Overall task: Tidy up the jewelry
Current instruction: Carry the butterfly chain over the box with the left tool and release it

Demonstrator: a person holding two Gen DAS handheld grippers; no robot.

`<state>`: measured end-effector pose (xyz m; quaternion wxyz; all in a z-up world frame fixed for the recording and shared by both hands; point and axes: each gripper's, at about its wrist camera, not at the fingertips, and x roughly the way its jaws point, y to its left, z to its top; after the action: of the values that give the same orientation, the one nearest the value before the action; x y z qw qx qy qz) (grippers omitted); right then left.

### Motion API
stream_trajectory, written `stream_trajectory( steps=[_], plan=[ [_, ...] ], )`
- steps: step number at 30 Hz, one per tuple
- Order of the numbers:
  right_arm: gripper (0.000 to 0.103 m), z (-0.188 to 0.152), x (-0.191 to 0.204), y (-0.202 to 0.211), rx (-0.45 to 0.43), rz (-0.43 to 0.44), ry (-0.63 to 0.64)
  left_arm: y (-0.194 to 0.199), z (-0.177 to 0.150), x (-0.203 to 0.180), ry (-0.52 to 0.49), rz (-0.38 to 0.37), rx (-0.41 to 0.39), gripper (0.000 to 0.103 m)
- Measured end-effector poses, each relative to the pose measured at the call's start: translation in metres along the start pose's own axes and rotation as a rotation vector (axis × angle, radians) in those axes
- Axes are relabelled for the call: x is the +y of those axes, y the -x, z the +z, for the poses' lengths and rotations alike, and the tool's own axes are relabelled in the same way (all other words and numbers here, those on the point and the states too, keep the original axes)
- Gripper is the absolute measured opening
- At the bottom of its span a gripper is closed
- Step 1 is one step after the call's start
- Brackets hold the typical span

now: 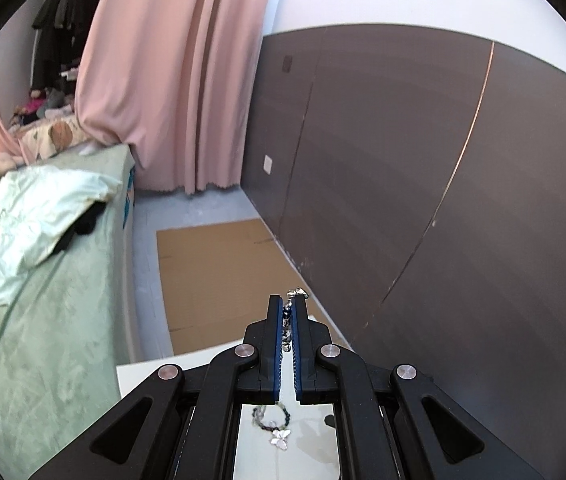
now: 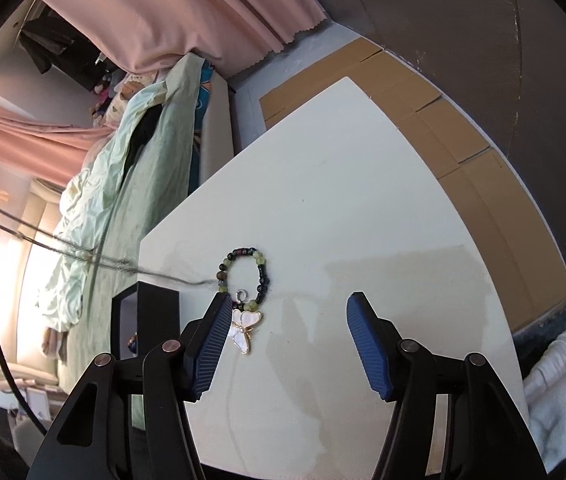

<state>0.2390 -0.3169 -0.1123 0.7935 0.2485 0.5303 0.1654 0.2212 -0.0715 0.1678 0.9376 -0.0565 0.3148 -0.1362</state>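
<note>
Left gripper, jaws clamped on a beaded strand, lifts it off the white surface; right gripper, jaws wide and empty, frames the butterfly bracelet lying flat, near a black box, presumably its destination.

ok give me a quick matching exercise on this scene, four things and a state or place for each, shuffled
Things:
1. left gripper
2. right gripper
3. butterfly bracelet
4. black box

States or places:
A. flat on the white table
B. jaws apart, holding nothing
C. at the table's left edge
D. shut on a beaded chain

Pairs: 1-D, 2-B, 3-A, 4-C
</note>
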Motion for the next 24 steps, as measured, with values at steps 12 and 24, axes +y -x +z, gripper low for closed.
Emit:
stream_trajectory(
  steps=[12,24],
  plan=[
    [0.062,-0.014,0.035,-0.027,0.114,-0.039,0.164,0.033,0.001,0.020,0.016,0.047,-0.034,0.004],
    [0.062,-0.025,0.059,-0.067,0.204,-0.122,0.205,0.067,0.010,0.032,0.016,0.072,-0.084,0.003]
  ],
)
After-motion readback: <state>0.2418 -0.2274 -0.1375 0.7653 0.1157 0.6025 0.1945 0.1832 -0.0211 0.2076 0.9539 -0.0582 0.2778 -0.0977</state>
